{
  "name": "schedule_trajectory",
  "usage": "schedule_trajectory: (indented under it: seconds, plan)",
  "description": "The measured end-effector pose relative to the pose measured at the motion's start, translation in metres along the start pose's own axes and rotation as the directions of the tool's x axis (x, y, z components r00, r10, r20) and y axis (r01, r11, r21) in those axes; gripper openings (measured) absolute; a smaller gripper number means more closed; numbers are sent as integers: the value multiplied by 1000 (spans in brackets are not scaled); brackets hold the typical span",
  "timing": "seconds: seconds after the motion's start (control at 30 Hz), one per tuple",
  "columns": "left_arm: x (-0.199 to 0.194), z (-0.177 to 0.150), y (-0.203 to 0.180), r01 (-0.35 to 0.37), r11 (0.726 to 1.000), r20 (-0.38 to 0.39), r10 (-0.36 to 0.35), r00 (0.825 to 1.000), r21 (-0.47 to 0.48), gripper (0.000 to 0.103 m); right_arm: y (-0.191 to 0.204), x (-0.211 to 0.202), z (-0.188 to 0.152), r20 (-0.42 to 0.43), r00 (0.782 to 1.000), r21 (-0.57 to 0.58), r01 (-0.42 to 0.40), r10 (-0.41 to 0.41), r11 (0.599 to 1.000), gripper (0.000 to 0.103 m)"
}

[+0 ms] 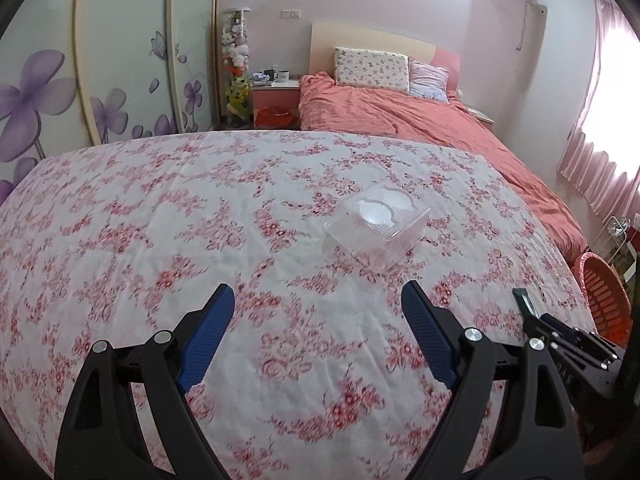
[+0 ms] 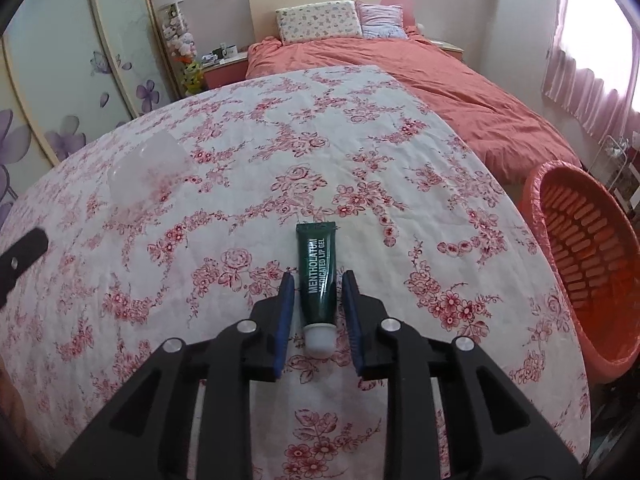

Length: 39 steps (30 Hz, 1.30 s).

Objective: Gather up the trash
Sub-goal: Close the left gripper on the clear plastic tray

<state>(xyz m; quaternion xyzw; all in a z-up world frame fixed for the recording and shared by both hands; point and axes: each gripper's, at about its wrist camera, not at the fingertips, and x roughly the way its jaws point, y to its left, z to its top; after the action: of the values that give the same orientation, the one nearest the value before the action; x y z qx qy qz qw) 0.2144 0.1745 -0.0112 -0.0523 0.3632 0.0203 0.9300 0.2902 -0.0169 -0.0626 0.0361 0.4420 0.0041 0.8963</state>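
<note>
the right gripper (image 2: pixel 316 280) hangs low over the floral tablecloth (image 2: pixel 240 152), its blue pads either side of a dark green lip gel tube (image 2: pixel 316 268) lying flat, white cap toward the camera; narrow gaps show between pads and tube, so it is not clamped; the left gripper (image 1: pixel 318 298) stands spread wide with nothing between its fingers; just beyond it a clear plastic container (image 1: pixel 376 226) rests on the cloth; off the table's right edge stands an orange basket (image 2: pixel 536 208); farther back, a bed with a coral duvet (image 1: pixel 400 112).
</note>
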Motion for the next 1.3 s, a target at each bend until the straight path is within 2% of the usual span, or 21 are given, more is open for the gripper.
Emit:
schedule_trajectory:
  seconds: [0.03,0.07,0.2,0.27,0.47,0.6,0.7,0.8,0.9,1.0,1.03,1.13,1.23,1.3]
  plan:
    - [2,1,-1,3,1000,1,-3,1000,-2,84,2,0,0,3,1000,-14,7,-7,1000,26]
    - [4,3,-2,6,1000,1,-6,1000,-3,84,3,1,1,4,1000,-28,14,-14,1000,20]
    - [15,12,-10,23,1000,2,-23,1000,8,85,-2,4,7,13,1000,-16,7,-7,1000,20]
    - [23,19,-15,38,999,1,-38,999,22,90,-9,5,11,16,1000,4,1,-1,1000,20]
    - [55,41,-31,82,992,-18,-81,997,98,97,-22,11,16,14,1000,29,-17,16,999,20]
    - [81,55,-33,79,989,-47,-73,996,128,97,-23,12,16,15,1000,27,-28,28,999,20]
    - [93,63,-28,112,986,-66,-104,992,126,97,-23,12,15,15,999,24,-33,33,999,20]
    - [100,63,-24,181,978,-108,-169,980,104,97,-24,12,16,15,999,23,-39,38,999,20]
    - [96,58,-24,265,960,-128,-253,959,87,97,-25,13,16,15,999,24,-41,41,999,20]
    - [81,47,-32,349,930,-133,-334,933,114,97,-25,13,16,15,999,25,-42,41,999,20]
    - [76,44,-38,357,924,-132,-340,931,138,96,-25,13,16,15,999,24,-41,40,999,20]
    - [66,42,-47,342,920,-103,-328,939,193,96,-25,13,16,14,999,22,-38,38,999,20]
    - [62,53,-49,222,951,-9,-225,974,216,96,-25,14,16,14,999,22,-40,39,999,20]
    - [68,63,-47,168,966,12,-173,985,195,96,-25,13,15,14,999,22,-41,40,999,20]
